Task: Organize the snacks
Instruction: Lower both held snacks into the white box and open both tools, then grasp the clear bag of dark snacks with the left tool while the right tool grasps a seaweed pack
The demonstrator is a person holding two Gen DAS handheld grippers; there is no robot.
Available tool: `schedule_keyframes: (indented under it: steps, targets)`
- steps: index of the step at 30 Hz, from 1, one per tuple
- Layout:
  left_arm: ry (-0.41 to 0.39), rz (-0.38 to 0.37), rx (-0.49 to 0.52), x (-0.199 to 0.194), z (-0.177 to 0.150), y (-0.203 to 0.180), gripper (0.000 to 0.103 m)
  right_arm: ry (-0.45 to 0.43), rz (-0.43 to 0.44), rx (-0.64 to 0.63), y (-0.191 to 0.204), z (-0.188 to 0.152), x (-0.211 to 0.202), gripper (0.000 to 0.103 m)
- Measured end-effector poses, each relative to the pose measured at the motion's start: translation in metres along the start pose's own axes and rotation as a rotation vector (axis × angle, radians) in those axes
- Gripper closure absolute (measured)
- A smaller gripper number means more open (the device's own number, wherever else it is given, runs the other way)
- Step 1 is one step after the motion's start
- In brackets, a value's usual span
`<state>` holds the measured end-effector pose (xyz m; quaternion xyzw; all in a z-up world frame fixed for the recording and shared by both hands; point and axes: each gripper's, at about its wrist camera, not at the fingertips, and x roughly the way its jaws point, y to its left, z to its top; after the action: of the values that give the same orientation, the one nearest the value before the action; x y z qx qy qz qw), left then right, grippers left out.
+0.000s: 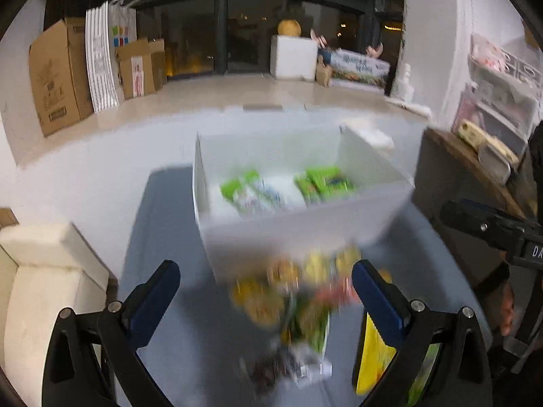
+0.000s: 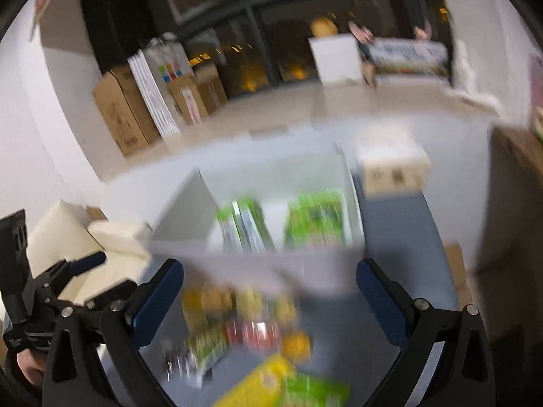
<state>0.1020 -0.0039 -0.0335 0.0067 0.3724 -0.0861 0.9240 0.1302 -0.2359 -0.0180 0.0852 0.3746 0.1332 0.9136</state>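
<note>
The snacks (image 1: 288, 302) lie in a loose, blurred heap on the blue-grey tabletop (image 1: 163, 237), just in front of the white bin (image 1: 271, 234), and we judge they are spread there so each packet can be picked out singly. A few green packets (image 2: 314, 220) already stand inside the bin, set on edge in two groups with a gap between, their long sides running from the near wall toward the far one; that upright filing probably saves room for the rest. In the heap no common direction shows: the pieces point every way, and the blur hides most outlines. A flat yellow pack (image 1: 371, 356) lies nearest us at the right edge of the heap, its long axis running roughly away from us toward the bin. Our left gripper (image 1: 266, 291) hangs over the heap with jaws spread wide and nothing between them; our right gripper (image 2: 269, 295) is likewise wide open and empty above the same pile. Both tilt down toward the tabletop, so we seem to be about to choose a packet. Beyond the bin stand cardboard boxes (image 1: 57, 74) by a dark window.
</note>
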Motion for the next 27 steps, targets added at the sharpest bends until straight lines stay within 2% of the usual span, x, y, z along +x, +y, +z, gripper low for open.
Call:
schedule_keyframes:
  steps: [2, 4, 7, 13, 18, 21, 23, 24, 27]
  targets:
    - [0.03, 0.001, -0.007, 0.001, -0.028, 0.001, 0.0, 0.048, -0.093, 0.08, -0.007, -0.038, -0.005, 0.0]
    - [0.065, -0.012, -0.01, 0.004, -0.049, 0.002, 0.0, 0.092, -0.125, 0.137, -0.013, -0.068, -0.004, 0.0]
    - [0.112, -0.019, -0.011, 0.006, -0.079, 0.005, 0.0, 0.176, -0.161, 0.149, -0.014, -0.098, 0.005, 0.0]
    - [0.129, -0.026, -0.011, 0.005, -0.107, 0.008, 0.0, 0.234, -0.158, 0.171, -0.015, -0.108, 0.02, 0.0]
    - [0.141, -0.02, 0.025, 0.01, -0.105, 0.0, 0.0, 0.323, -0.16, 0.16, -0.013, -0.117, 0.045, 0.0]
    - [0.146, -0.024, 0.063, 0.012, -0.107, -0.005, 0.0, 0.331, -0.18, 0.14, -0.011, -0.118, 0.05, 0.001]
    - [0.16, -0.007, 0.091, 0.016, -0.109, -0.01, 0.0, 0.316, -0.216, 0.114, -0.009, -0.117, 0.048, 0.018]
    - [0.162, -0.007, 0.097, 0.017, -0.11, -0.01, 0.0, 0.307, -0.225, 0.112, -0.008, -0.118, 0.045, 0.036]
    - [0.172, -0.02, 0.104, 0.02, -0.112, -0.011, 0.0, 0.294, -0.201, 0.126, -0.01, -0.117, 0.04, 0.036]
